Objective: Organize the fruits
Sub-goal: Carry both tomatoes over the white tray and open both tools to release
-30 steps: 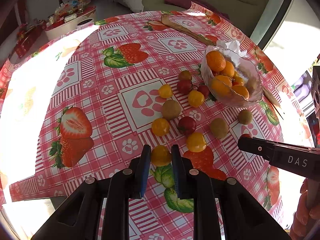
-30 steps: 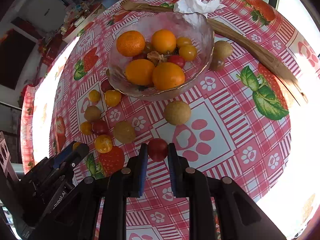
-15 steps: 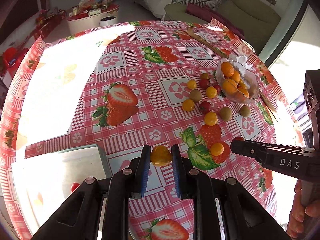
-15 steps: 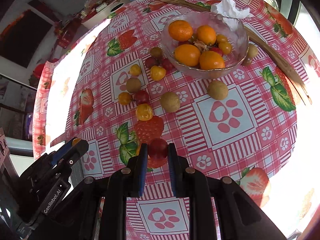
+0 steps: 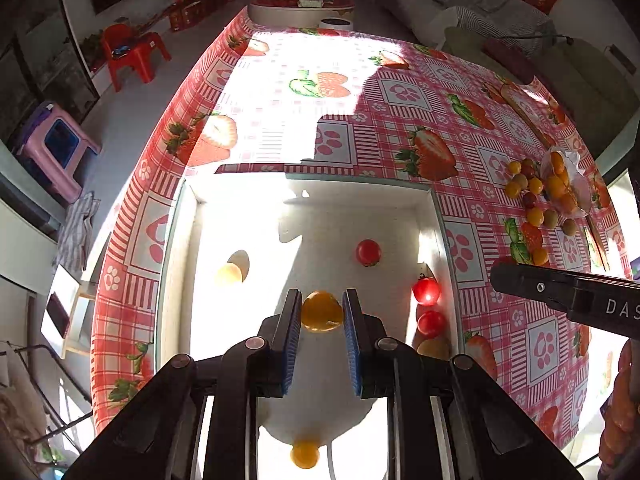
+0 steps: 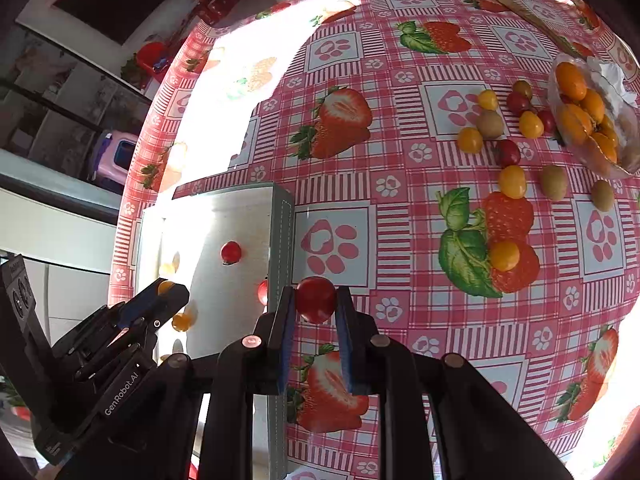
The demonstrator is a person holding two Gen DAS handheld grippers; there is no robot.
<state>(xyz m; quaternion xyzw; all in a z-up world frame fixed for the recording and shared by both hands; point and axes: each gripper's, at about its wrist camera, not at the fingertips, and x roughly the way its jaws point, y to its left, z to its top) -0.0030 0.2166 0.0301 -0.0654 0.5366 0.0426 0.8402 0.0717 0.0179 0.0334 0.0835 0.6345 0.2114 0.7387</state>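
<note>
Left claw (image 5: 322,314) grips yellow tomato (image 5: 321,311) above tray (image 5: 437,216) – right wall near

Left gripper (image 5: 322,314), right gripper (image 6: 315,300) — both clamped

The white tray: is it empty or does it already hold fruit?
Not empty. The white tray holds several red tomatoes and yellow ones.

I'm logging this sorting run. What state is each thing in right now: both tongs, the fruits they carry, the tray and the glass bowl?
Left tongs: shut on the yellow tomato, above the tray.
Yellow tomato: gripped, in the air.
Right tongs: shut on the red tomato, beside the tray's edge.
Red tomato: gripped, in the air.
White tray: holds a few red and yellow tomatoes.
Glass bowl: full of orange fruit, loose fruit beside it.
</note>
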